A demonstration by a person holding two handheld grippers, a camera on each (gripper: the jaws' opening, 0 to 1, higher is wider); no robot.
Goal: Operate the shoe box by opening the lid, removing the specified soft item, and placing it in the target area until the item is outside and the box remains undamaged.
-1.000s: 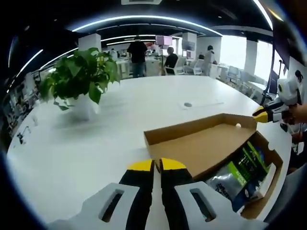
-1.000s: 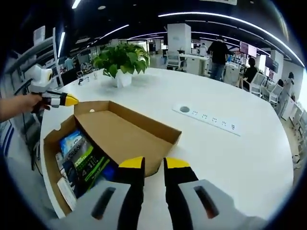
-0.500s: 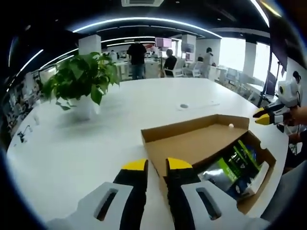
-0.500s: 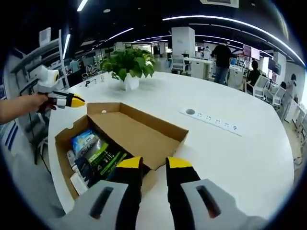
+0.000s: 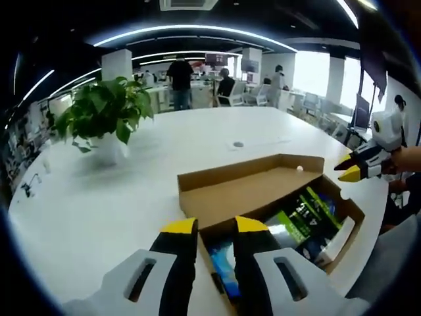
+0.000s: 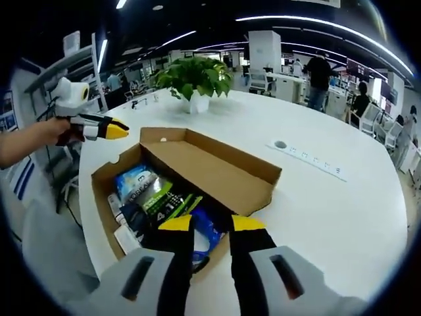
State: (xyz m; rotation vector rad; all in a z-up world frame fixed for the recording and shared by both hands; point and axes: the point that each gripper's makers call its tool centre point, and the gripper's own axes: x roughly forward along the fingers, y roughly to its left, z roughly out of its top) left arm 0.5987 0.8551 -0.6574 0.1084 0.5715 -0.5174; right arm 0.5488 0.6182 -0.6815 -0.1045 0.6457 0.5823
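Observation:
The cardboard shoe box (image 5: pixel 347 214) stands open on the white table, its lid (image 5: pixel 256 191) folded back. Inside lie a green-and-black soft pack (image 5: pixel 302 214) and a blue pack (image 5: pixel 222 258). My left gripper (image 5: pixel 216 227) is open above the box's near end, with nothing between its fingers. In the right gripper view the same box (image 6: pixel 104 191) shows the green-and-black pack (image 6: pixel 168 201) and a blue bag (image 6: pixel 135 181). My right gripper (image 6: pixel 210 224) hovers open over the box's near edge, holding nothing. A hand holds the right gripper (image 5: pixel 354 169) beside the box's far right corner and the left gripper (image 6: pixel 102 128) off its left corner.
A potted plant (image 5: pixel 105 112) stands on the white table (image 5: pixel 99 197) to the left; it is at the far side (image 6: pixel 194 76) in the right gripper view. A power strip (image 6: pixel 316 161) is set into the tabletop right of the box. People stand among desks in the background.
Both views have drawn nearer over the box, so more of its contents show. My left gripper's jaws have parted from nearly shut to open. The right jaws have widened slightly.

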